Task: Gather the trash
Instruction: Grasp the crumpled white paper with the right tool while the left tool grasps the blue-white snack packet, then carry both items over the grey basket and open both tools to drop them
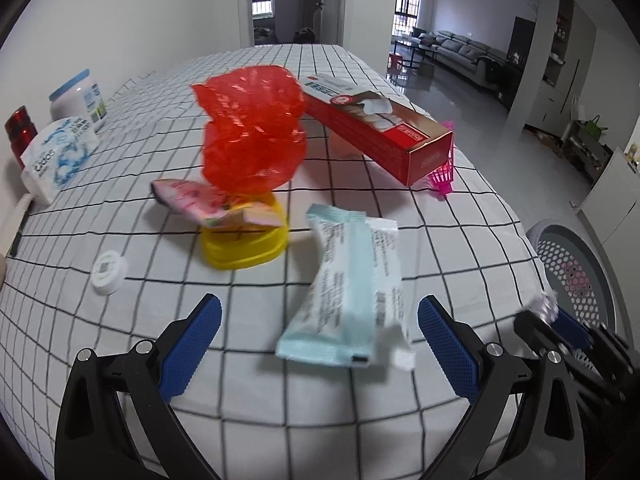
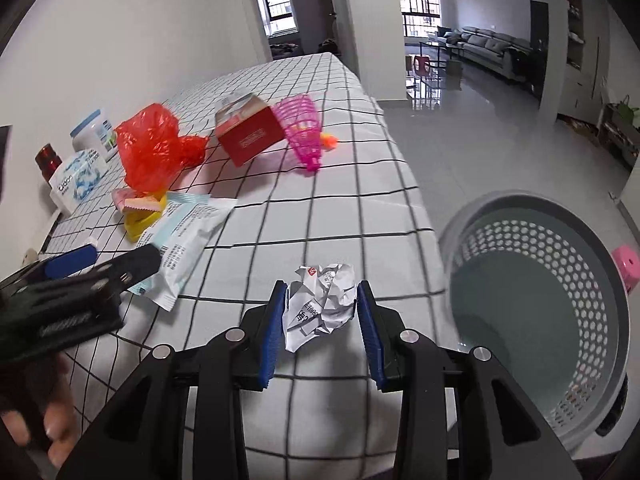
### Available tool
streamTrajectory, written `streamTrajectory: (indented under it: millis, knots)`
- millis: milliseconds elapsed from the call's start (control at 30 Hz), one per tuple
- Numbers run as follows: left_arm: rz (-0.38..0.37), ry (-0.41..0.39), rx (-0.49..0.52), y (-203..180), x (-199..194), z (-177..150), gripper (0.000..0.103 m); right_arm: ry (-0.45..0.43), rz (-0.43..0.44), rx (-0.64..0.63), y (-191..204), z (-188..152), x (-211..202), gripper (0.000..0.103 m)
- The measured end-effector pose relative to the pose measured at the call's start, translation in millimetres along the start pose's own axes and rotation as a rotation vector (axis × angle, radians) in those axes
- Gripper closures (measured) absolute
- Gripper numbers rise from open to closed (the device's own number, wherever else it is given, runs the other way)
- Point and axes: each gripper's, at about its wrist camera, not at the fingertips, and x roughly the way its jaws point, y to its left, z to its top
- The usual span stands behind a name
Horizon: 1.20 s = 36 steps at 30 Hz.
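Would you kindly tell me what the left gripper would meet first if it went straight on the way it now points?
Most likely the pale blue wrapper, which lies on the checked tablecloth just ahead of the open left gripper; depth is hard to judge.

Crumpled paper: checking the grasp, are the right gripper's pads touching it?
Touching. The right wrist view shows the crumpled paper squeezed between both blue pads of the right gripper.

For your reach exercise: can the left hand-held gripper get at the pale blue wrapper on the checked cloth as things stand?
Probably yes. The left hand-held gripper is open, and the pale blue wrapper lies flat just ahead between its fingers with nothing covering it.
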Motion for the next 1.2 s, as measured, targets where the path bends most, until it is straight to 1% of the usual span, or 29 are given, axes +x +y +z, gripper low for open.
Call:
streamTrajectory:
  millis: [167, 267, 333, 367, 400, 433, 467, 500, 733, 933, 1033, 1133, 1200]
  knots:
    - [0.028, 0.059, 0.003, -11.5, 25.7, 3.2, 0.006, -0.009, 0.013, 0.028, -11.6, -3.1, -7.4, 0.068]
    - [0.045, 0.059, 0.019, -18.2, 31.5, 3.5, 0.006, -0.011, 0.015, 0.037, -17.6, -5.4, -9.5, 0.068]
    - [0.050, 0.053, 0.033, -23.3, 33.1, 2.8, 0.010, -0.013, 0.018, 0.047, -22.2, -6.2, -10.6, 0.068]
    - [0.051, 0.051, 0.038, -25.2, 32.6, 1.9, 0.014, -0.015, 0.018, 0.052, -24.8, -6.8, -11.5, 0.068]
    - [0.046, 0.054, 0.043, -27.2, 32.6, 1.5, 0.028, -0.016, 0.019, 0.055, -26.5, -7.0, -12.4, 0.068]
    - [0.044, 0.059, 0.047, -29.1, 33.2, 1.0, 0.036, -0.019, 0.019, 0.060, -28.8, -7.4, -13.2, 0.068]
    - [0.039, 0.062, 0.050, -32.0, 32.3, -0.2, 0.037, -0.021, 0.020, 0.064, -31.2, -7.8, -14.0, 0.068]
    - [0.034, 0.058, 0.051, -35.0, 30.2, -1.7, 0.041, -0.023, 0.022, 0.070, -34.0, -8.2, -14.9, 0.068]
    - [-0.003, 0.015, 0.063, -44.8, 6.9, -6.5, 0.041, -0.038, 0.025, 0.111, -51.9, -11.0, -20.3, 0.068]
    - [-0.077, -0.025, 0.111, -71.9, -21.7, -3.4, 0.041, -0.063, -0.013, 0.155, -83.1, -14.8, -35.5, 0.068]
    - [-0.131, -0.043, 0.151, -95.3, -30.8, -1.6, 0.041, -0.070, -0.054, 0.181, -103.9, -18.2, -45.1, 0.068]
    - [-0.191, -0.047, 0.213, -130.4, -35.7, -4.8, 0.042, -0.066, -0.102, 0.211, -127.6, -24.7, -52.5, 0.068]
    - [-0.214, -0.044, 0.250, -151.2, -33.0, -8.6, 0.042, -0.061, -0.128, 0.235, -143.0, -29.7, -55.4, 0.068]
